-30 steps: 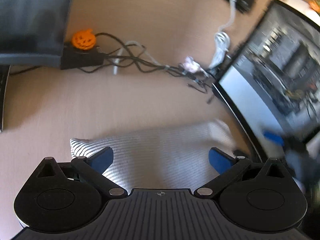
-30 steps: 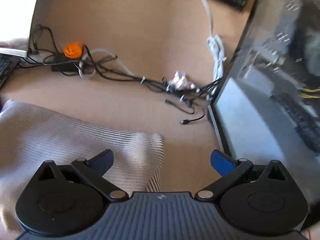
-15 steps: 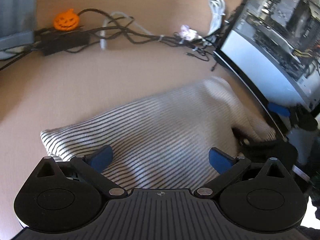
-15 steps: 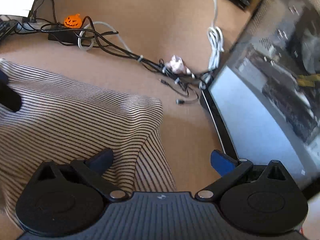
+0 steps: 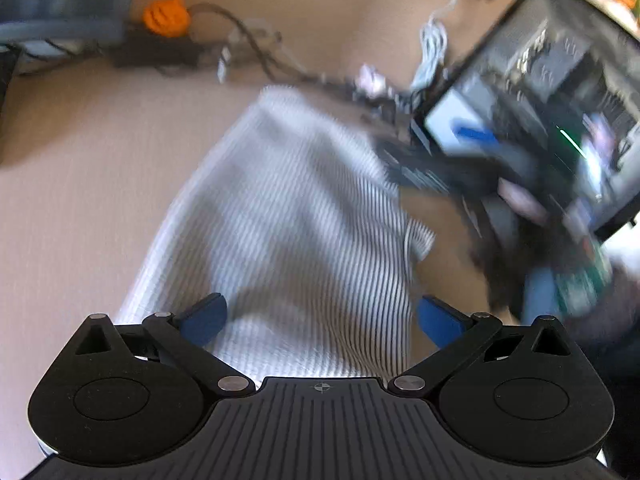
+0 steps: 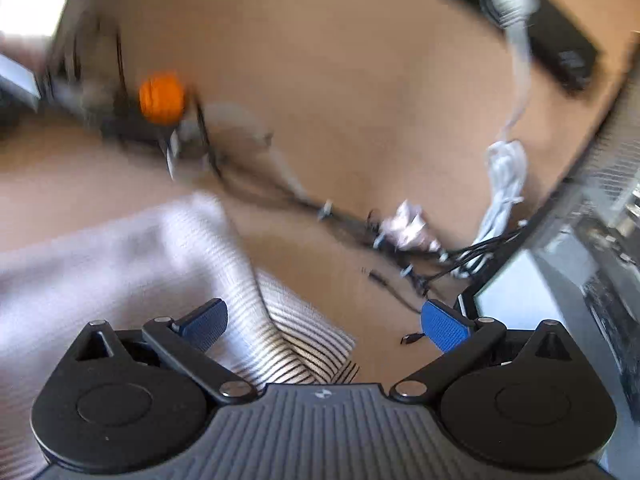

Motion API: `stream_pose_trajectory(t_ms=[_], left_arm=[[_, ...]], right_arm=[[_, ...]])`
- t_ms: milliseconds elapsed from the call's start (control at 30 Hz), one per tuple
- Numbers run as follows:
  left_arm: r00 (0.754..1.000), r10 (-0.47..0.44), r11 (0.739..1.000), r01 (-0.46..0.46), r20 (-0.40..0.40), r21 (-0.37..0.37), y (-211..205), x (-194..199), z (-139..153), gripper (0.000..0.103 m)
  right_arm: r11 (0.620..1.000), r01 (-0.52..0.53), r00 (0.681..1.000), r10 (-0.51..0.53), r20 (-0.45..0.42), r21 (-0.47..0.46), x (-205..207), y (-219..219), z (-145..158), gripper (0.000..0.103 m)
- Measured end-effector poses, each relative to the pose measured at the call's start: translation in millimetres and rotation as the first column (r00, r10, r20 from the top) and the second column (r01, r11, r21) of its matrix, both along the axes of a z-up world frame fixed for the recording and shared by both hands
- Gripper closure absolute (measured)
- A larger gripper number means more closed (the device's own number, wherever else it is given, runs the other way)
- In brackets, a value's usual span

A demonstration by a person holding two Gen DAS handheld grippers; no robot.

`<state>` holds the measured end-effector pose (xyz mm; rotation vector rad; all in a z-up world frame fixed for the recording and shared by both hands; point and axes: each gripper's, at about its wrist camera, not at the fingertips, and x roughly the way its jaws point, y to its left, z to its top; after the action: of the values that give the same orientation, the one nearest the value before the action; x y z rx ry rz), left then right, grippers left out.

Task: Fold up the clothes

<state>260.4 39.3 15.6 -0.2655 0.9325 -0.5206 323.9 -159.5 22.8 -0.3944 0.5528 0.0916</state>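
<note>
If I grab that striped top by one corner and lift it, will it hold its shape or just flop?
Probably flop: the striped top already lies in soft folds, one layer draped over another. It looks thin and ribbed, so likely light. It may slide rather than catch on the smooth tan table, possibly dragging toward the cables.

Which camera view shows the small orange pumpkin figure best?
Neither view is sharp. The right wrist view shows the small orange pumpkin figure somewhat larger and nearer the picture's middle, on a black box among cables. The left wrist view shows it smaller, blurred, near the top edge.
</note>
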Motion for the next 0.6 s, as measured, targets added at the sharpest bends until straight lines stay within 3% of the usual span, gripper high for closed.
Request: stream_pose_trajectory(t_ms=[133,267,333,400,600], left_arm=[[0.996,0.073,0.99,-0.079,0.054,0.119,13.8,15.1,4.5,0.0],[0.997,0.05,0.995,-0.045,-0.057,0.086,7.5,40.5,-21.4,0.0],[0.995,0.042,0.993,-0.032,-0.085,0.118,-3.7,43.6,-31.4,0.0],[0.997,0.034,0.984,-0.022,-0.065,0.177,-16.1,39.2,-31.7,0.0],[0.985,-0.12,0.987,0.132,-0.121,0.095,-38.6,11.3,-32.4,0.0]], right_arm=[[0.993,-0.049,0.998,0.053,-0.032,0.111,-58.3,-7.0,3.3,0.0],[0.996,-0.071,0.993,0.065,-0.096,-0.057,-86.8,24.2,-44.0,0.0],[0.992,-0.074,0.995,0.067,-0.067,-0.102,-94.4,26.6,-49.2,0.0],[0.987,-0.077,0.997,0.072,-0.038,-0.143,-101.7,28.3,-53.1,0.0],[0.972,-0.048,0.999,0.041,-0.033,-0.231,-92.0,-7.5,-56.7,0.0]])
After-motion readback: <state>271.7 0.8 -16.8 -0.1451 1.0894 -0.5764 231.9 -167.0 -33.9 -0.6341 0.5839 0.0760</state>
